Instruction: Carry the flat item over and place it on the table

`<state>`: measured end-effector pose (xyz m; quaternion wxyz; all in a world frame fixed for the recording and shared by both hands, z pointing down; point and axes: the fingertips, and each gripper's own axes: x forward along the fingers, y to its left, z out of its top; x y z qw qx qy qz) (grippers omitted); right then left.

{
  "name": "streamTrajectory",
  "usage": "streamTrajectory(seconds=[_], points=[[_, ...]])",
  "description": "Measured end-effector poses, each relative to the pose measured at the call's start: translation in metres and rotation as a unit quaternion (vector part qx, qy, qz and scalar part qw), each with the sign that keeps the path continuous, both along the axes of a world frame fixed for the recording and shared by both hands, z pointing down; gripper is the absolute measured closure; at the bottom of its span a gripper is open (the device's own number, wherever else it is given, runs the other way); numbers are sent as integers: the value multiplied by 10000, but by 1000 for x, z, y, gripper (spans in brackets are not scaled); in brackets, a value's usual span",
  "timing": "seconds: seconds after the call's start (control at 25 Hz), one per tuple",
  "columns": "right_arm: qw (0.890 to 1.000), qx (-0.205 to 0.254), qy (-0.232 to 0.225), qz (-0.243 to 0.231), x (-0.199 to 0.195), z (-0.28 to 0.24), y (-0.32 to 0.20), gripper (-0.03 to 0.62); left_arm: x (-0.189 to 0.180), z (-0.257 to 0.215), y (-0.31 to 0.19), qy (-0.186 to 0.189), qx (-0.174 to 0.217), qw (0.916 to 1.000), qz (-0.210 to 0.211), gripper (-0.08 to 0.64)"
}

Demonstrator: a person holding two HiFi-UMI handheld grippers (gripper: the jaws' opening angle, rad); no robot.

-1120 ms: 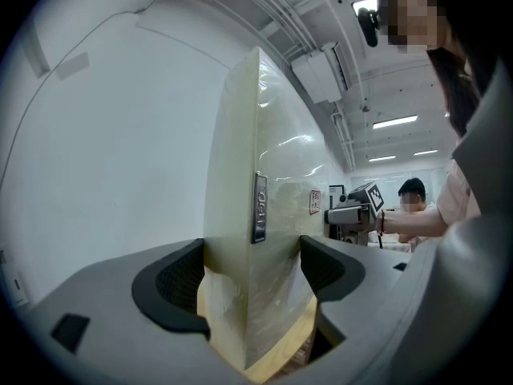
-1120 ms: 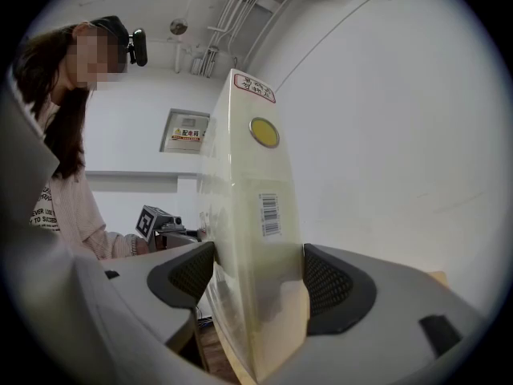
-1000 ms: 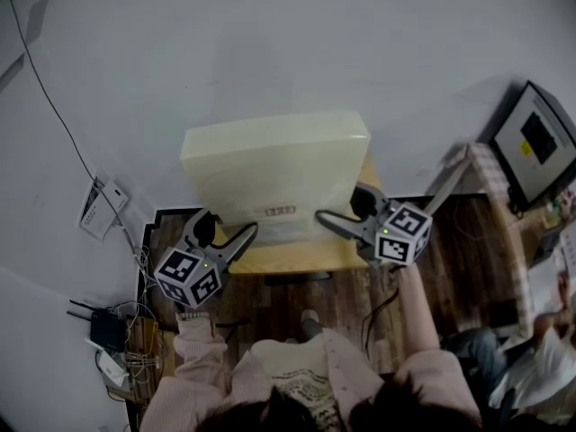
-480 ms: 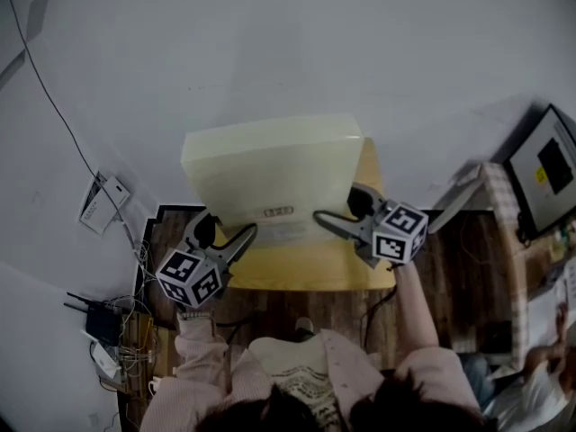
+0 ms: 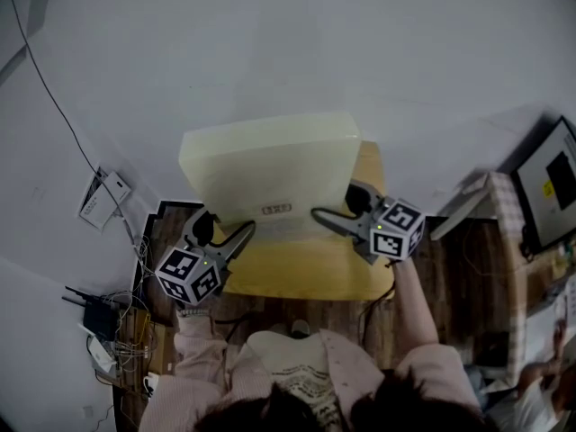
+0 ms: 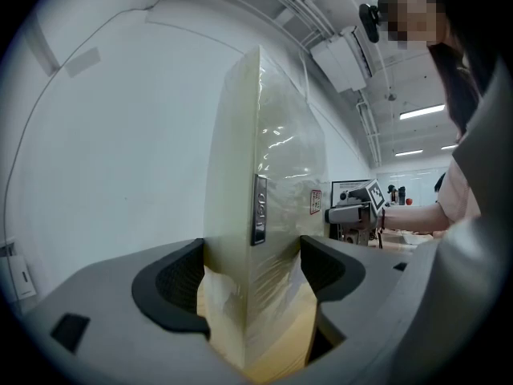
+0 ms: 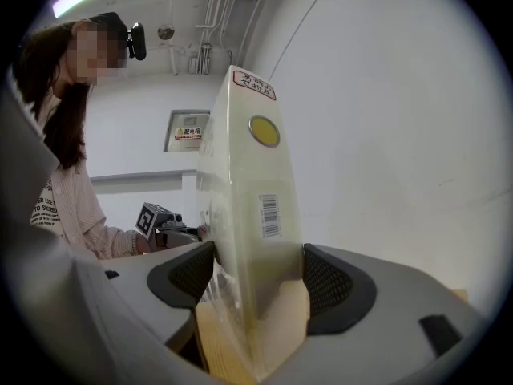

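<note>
Both had it! The left gripper (image 5: pixel 236 238) and right gripper (image 5: pixel 328 220) each pinched an edge of the panel (image 5: pixel 270 165) between their fingers, holding it upright over the counter (image 5: pixel 306 273). The carry looked nearly done. Next, it wanted lowering flat, then both releasing.

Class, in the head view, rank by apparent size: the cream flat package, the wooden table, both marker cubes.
1. flat package.
2. table, partly hidden by the package.
3. left marker cube and right marker cube: they look alike, so unranked.
</note>
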<state>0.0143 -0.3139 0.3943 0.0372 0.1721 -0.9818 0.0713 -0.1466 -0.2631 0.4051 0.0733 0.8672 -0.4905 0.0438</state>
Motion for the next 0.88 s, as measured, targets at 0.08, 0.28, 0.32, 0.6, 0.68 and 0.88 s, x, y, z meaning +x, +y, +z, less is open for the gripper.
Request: streamTrajectory(seconds=[0.08, 0.28, 0.32, 0.6, 0.68, 0.88], points=[[10000, 42, 2, -10, 0, 3, -4, 243, 0, 4, -5, -31, -9, 10000, 3, 183], [10000, 51, -7, 0, 2, 17, -14, 242, 2, 16, -17, -127, -79, 9999, 29, 181], [10000, 33, -1, 3, 2, 20, -16, 242, 3, 18, -19, -141, -101, 9998, 37, 181], [9998, 150, 146, 18, -5, 37, -30, 244, -4, 40, -35, -266, -320, 9991, 117, 181], [9994, 219, 270, -4, -8, 44, -33, 244, -5, 48, -40, -372, -387, 9985, 132, 181], [9990, 191, 412, 8, -11, 62, -45, 244, -8, 66, -54, -468, -554, 9972, 178, 181]])
